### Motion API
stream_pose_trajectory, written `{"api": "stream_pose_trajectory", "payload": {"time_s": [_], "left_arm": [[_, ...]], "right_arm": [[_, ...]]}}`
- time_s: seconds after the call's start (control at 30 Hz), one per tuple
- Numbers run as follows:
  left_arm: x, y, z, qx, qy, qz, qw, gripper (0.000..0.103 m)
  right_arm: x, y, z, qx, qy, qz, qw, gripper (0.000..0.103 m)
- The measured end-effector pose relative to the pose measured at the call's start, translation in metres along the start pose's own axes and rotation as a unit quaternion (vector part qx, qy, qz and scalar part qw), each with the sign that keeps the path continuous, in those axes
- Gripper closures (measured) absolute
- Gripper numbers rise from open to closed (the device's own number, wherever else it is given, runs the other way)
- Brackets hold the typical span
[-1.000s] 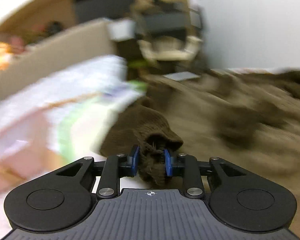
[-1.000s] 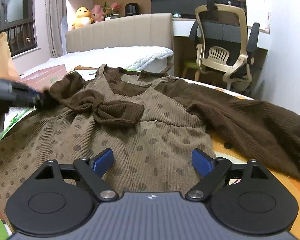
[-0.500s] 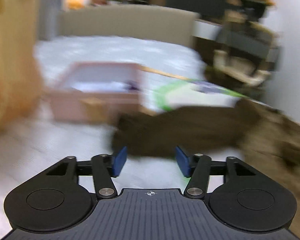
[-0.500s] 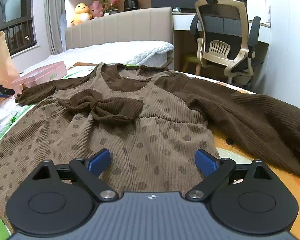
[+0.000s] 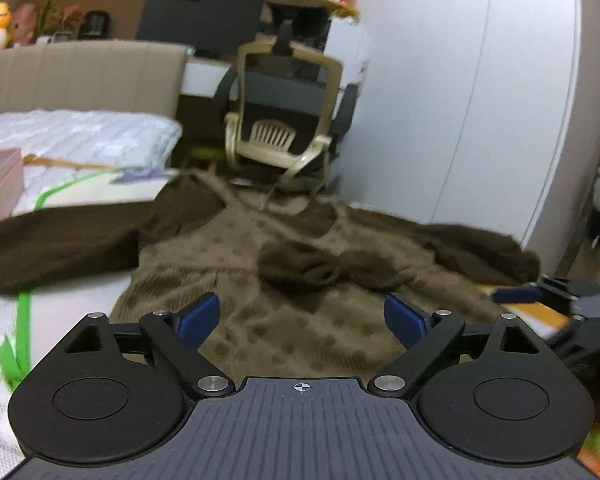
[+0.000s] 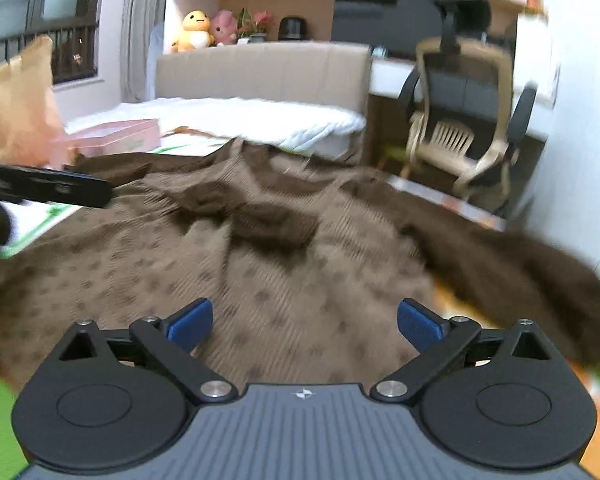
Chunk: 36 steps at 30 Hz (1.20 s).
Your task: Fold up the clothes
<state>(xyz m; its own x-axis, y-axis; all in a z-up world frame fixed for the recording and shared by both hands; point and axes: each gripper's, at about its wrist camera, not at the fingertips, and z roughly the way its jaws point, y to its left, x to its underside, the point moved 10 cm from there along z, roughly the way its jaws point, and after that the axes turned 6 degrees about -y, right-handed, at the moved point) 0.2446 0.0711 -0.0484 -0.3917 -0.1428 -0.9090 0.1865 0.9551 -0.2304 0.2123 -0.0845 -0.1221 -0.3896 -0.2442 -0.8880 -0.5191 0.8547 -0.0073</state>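
A tan dotted dress point(image 5: 284, 280) point(image 6: 228, 280) with dark brown sleeves and a brown bow point(image 5: 324, 266) point(image 6: 256, 220) lies spread flat on the bed. Its left sleeve point(image 5: 56, 244) stretches out to the left, and the right sleeve point(image 6: 520, 264) runs off to the right. My left gripper point(image 5: 302, 316) hovers over the skirt, its jaws opening with nothing between them. My right gripper point(image 6: 304, 322) also hangs over the skirt, its jaws opening wide and empty. In the left wrist view the right gripper's blue fingers point(image 5: 516, 293) show at the right edge.
A pink box point(image 6: 112, 138) and a brown paper bag point(image 6: 16, 108) stand at the back left. An office chair point(image 5: 284, 120) point(image 6: 468, 120) and a desk are beyond the bed, by a white wall. A colourful mat point(image 5: 24, 320) lies under the dress.
My left gripper let go of the left sleeve cuff, opened wide and swung right to face the dress body. The sleeve now lies stretched out. The right gripper opened a little and shifted slightly.
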Motion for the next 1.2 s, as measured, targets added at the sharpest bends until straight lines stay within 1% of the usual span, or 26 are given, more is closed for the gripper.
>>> {"api": "stream_pose_trajectory", "payload": {"time_s": [0.03,0.07,0.13,0.23,0.43,0.6,0.7,0.8,0.87,0.93,0.97,1.03,1.1,1.17,1.2], "left_arm": [[0.004,0.004,0.002,-0.006,0.01,-0.009,0.9999,0.01],[0.009,0.007,0.003,-0.013,0.02,-0.018,0.9996,0.01],[0.018,0.014,0.007,-0.026,0.04,-0.035,0.9983,0.01],[0.025,0.017,0.006,-0.037,0.058,-0.038,0.9969,0.01],[0.033,0.011,-0.005,-0.038,0.069,-0.027,0.9965,0.009],[0.04,0.003,-0.019,-0.032,0.074,-0.027,0.9963,0.008],[0.041,0.001,-0.025,-0.035,0.074,-0.03,0.9962,0.008],[0.041,-0.003,-0.029,-0.038,0.076,-0.029,0.9959,0.007],[0.038,-0.007,-0.031,-0.034,0.08,-0.034,0.9957,0.007],[0.024,-0.012,-0.037,-0.003,0.057,-0.045,0.9973,0.007],[0.013,-0.013,-0.041,-0.004,0.037,-0.035,0.9987,0.007],[-0.011,-0.004,-0.05,-0.038,-0.009,0.013,0.9992,0.006],[-0.028,0.01,-0.057,-0.074,-0.037,0.052,0.9952,0.005],[-0.032,0.03,-0.06,-0.102,-0.034,0.063,0.9922,0.005],[-0.027,0.039,-0.059,-0.105,-0.015,0.056,0.9927,0.005]], "right_arm": [[0.005,0.0,0.0,-0.007,0.012,0.006,1.0,0.002],[0.006,-0.001,-0.001,-0.012,0.014,0.016,1.0,0.0],[0.011,-0.002,0.004,-0.022,0.035,0.029,0.999,0.0],[0.014,-0.001,0.009,-0.026,0.05,0.033,0.998,0.0],[0.021,0.003,0.002,-0.034,0.062,0.044,0.997,0.0],[0.032,0.021,-0.02,-0.056,0.067,0.027,0.996,0.0],[0.032,0.019,-0.026,-0.062,0.065,0.052,0.995,0.0],[0.031,0.018,-0.024,-0.059,0.069,0.06,0.994,0.0],[0.031,0.022,-0.022,-0.05,0.076,0.038,0.995,0.0],[0.032,0.025,-0.022,-0.043,0.078,0.027,0.996,0.0],[0.031,0.024,-0.023,-0.042,0.077,0.031,0.996,0.0],[0.026,0.015,-0.03,-0.032,0.062,0.05,0.996,0.0],[0.02,-0.002,-0.04,-0.003,0.045,0.06,0.997,0.0],[0.016,-0.023,-0.051,0.03,0.035,0.071,0.996,0.0],[0.015,-0.034,-0.056,0.046,0.03,0.076,0.996,0.0]]}}
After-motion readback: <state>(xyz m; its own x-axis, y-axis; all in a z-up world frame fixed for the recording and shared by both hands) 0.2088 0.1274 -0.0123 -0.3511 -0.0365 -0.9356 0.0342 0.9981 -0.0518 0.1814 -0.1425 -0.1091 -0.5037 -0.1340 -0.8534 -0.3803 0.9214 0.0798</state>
